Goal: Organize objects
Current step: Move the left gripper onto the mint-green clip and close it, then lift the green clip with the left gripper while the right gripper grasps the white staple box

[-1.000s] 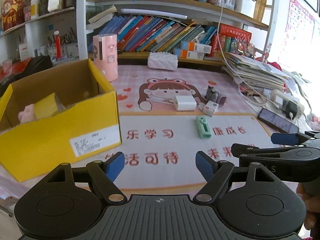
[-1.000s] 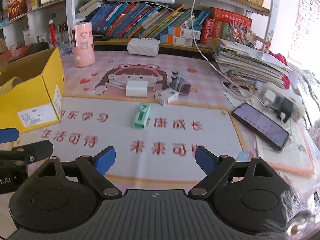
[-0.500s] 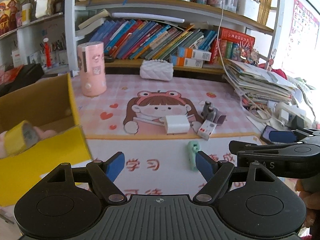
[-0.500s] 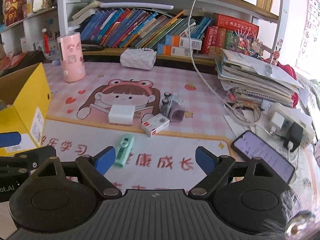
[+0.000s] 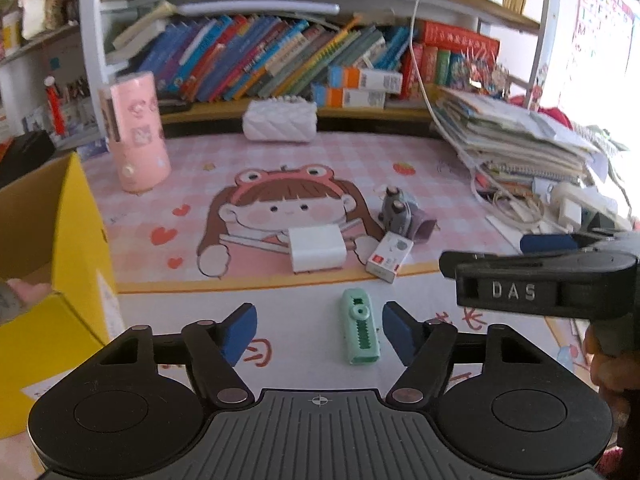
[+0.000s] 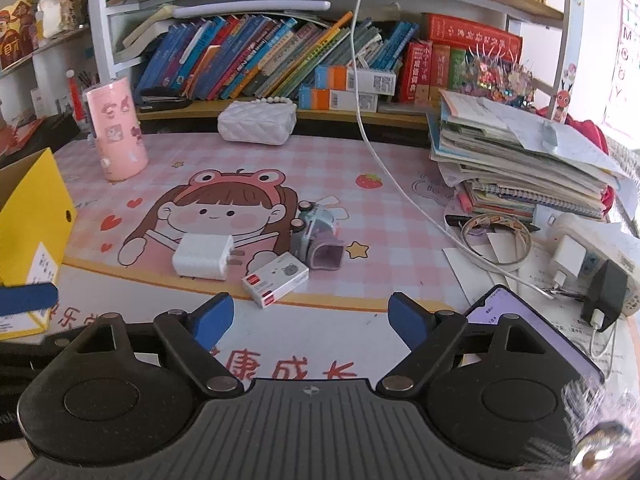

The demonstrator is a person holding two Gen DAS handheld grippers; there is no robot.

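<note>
My left gripper (image 5: 320, 334) is open, and a mint green utility knife (image 5: 359, 332) lies on the desk mat between its fingertips, close to the right one. My right gripper (image 6: 310, 320) is open and empty above the mat. Just ahead of it lie a small white and red box (image 6: 276, 279), a white charger (image 6: 204, 257) and a small grey-purple toy (image 6: 318, 236). The same charger (image 5: 317, 249), box (image 5: 389, 256) and toy (image 5: 402, 214) show in the left wrist view. A yellow cardboard box (image 5: 68, 248) stands at the left.
A pink cylinder (image 6: 116, 130) and a white quilted pouch (image 6: 256, 122) stand at the back before a bookshelf. A paper stack (image 6: 516, 160), cable, power strip (image 6: 596, 256) and phone (image 6: 536, 332) crowd the right side. My right gripper's body (image 5: 544, 280) shows at the right of the left wrist view.
Both grippers have moved forward over the mat. The green knife now lies between the left fingertips and has dropped out of the right wrist view. The yellow box has slid left.
</note>
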